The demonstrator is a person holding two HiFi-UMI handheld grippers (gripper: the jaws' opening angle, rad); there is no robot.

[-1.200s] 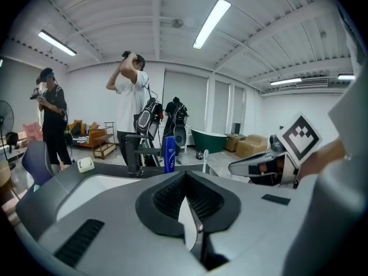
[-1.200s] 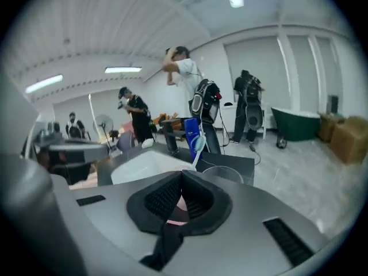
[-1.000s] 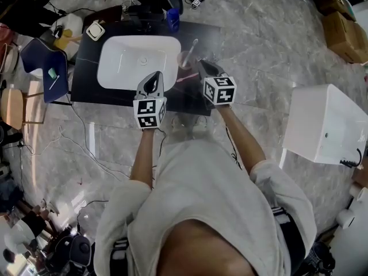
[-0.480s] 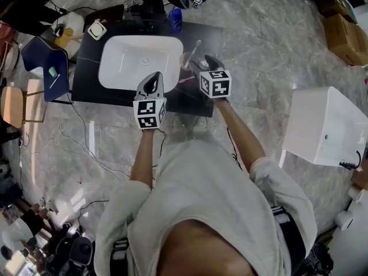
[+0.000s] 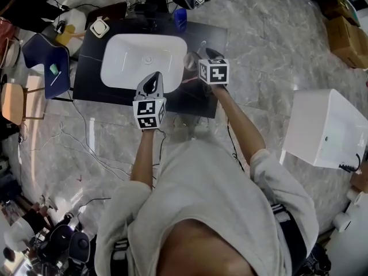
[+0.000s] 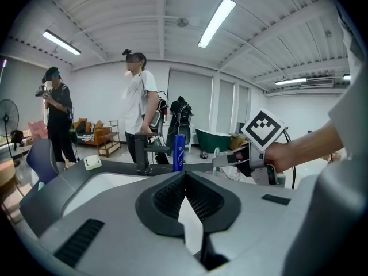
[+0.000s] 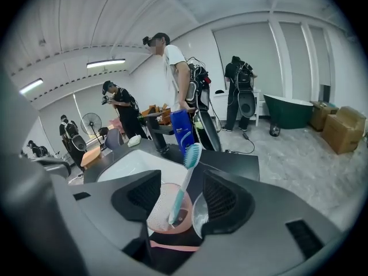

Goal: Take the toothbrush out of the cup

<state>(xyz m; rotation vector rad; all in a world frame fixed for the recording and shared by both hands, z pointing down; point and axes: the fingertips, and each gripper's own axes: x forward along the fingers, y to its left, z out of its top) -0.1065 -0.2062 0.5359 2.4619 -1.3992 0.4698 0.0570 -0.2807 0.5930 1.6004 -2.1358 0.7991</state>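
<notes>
**Status:** toothbrush (image 7: pixel 185 180) not yet out. It stands tilted in the pink cup (image 7: pixel 164 211), with the head up and leaning far-right and the handle end down inside. The cup sits on the black counter (image 5: pixel 86 79), just right of the sink (image 5: pixel 144 59).

**Right gripper** (image 7: pixel 183 184): the jaws have just been opening wide, then eased in a little. They now stand apart, one on each side of the brush stem. The pads do not touch the stem, so the gripper is released with no grasp yet.

**Left gripper** (image 6: pixel 185 176): the jaws meet at the tips with nothing between them. It hangs at the near edge of the sink, left of the cup, and takes no part.

**Done:** the right gripper has reached the brush and straddles it.

**Left to do, as I judge it:** close on the stem, then lift along its lean until it clears the rim.

**Around:**
- A clear glass (image 7: pixel 201 214) stands right of the cup, under the right jaw. I cannot tell whether the two touch.
- A thin pink thing (image 7: pixel 172 246) lies on the counter on the near side of the cup. I cannot tell what it is.
- A blue bottle (image 7: pixel 183 130) stands farther back, behind the brush head.
- The faucet (image 6: pixel 141 154) is left of the bottle.
- A soap dish (image 5: pixel 99 27) sits at the far left corner of the counter.
- People stand beyond the counter, well apart from it.

**In the way:** the glass is the main risk. The right jaw sits close over it, so closing low could knock it. The cup looks light, and a sideways pull could tip it or drag it along.
</notes>
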